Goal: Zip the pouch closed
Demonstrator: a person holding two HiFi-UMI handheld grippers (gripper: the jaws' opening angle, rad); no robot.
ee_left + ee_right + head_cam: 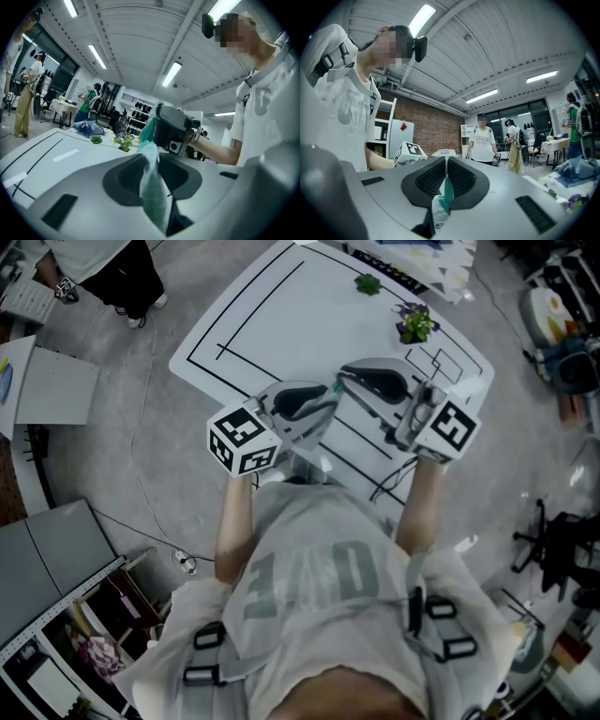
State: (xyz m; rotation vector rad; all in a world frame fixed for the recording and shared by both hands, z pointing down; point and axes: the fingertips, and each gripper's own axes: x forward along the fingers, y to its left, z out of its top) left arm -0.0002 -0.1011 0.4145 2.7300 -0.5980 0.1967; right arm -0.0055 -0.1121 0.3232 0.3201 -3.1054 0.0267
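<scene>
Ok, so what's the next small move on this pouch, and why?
Probably draw the right gripper away from the left gripper. The right is shut on what looks like the pull and the left grips the pouch, so parting them should close it.

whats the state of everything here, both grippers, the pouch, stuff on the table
left gripper: shut on the bunched pouch
right gripper: shut on a thin teal tab at the pouch's end
pouch: held between both grippers; zip open or closed, cannot tell
potted plant: upright on the white table
</scene>
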